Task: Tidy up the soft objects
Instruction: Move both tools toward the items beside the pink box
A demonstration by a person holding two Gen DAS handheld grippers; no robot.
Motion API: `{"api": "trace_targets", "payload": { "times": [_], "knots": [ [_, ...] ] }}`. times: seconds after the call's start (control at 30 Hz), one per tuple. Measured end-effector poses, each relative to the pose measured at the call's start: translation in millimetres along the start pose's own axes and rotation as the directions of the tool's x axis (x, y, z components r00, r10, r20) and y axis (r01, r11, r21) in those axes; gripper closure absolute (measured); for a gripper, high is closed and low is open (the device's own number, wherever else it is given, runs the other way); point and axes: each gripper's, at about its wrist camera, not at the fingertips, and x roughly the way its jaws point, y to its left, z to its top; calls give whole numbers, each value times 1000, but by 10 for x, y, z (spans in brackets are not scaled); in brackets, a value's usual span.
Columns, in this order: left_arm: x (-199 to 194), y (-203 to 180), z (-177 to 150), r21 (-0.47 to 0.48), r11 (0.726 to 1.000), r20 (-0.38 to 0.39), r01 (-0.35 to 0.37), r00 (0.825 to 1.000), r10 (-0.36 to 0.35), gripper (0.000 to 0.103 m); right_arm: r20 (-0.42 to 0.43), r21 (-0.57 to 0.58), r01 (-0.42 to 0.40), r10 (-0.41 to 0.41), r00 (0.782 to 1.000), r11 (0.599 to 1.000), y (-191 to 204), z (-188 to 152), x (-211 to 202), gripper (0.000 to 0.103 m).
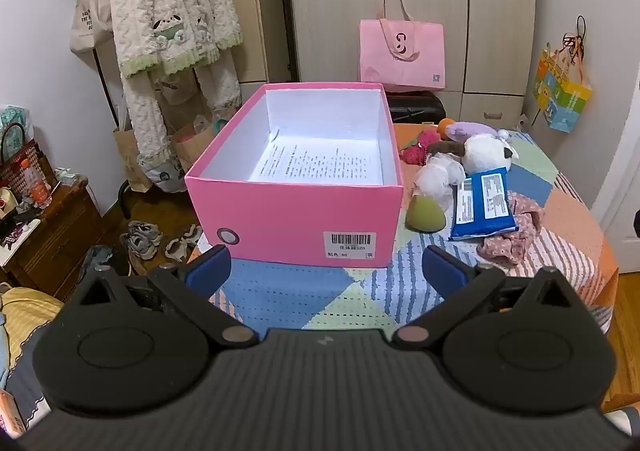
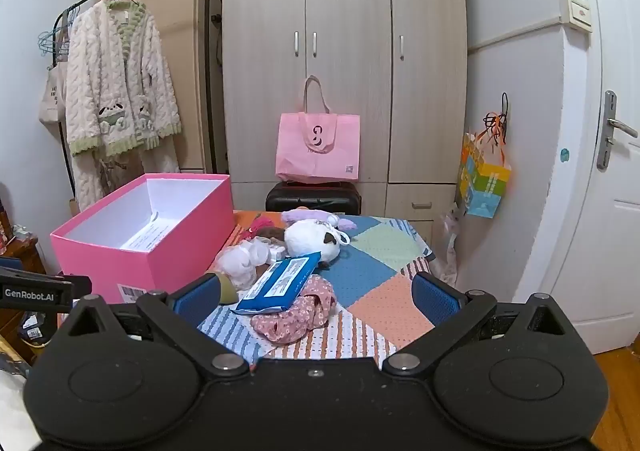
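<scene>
we see the pink box (image 1: 296, 219) at left on the patchwork table (image 1: 320, 299), open, a printed sheet (image 1: 320, 165) on its floor. left gripper (image 1: 326, 271) just before it, fingers released, nothing between. right of the box: soft toys (image 2: 312, 241), blue packet (image 2: 280, 283), floral cloth (image 2: 296, 315). right gripper (image 2: 316, 297) spread wide, holding nothing, the cloth near it.

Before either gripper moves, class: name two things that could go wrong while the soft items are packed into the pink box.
1. The blue packet lies on the pink floral cloth, so pulling the cloth first may drag the packet off.
2. The pink box stands near the table's edge; a nudge from the open left gripper could push it off.
</scene>
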Motion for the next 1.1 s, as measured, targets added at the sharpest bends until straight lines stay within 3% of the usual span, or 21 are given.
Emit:
{"api": "trace_targets", "payload": {
  "times": [1.1],
  "knots": [
    [56, -11, -76, -28, 998, -40, 51, 998, -52, 0, -31, -15, 0, -1, 1000, 1000, -11, -35, 42, 0]
  ]
}}
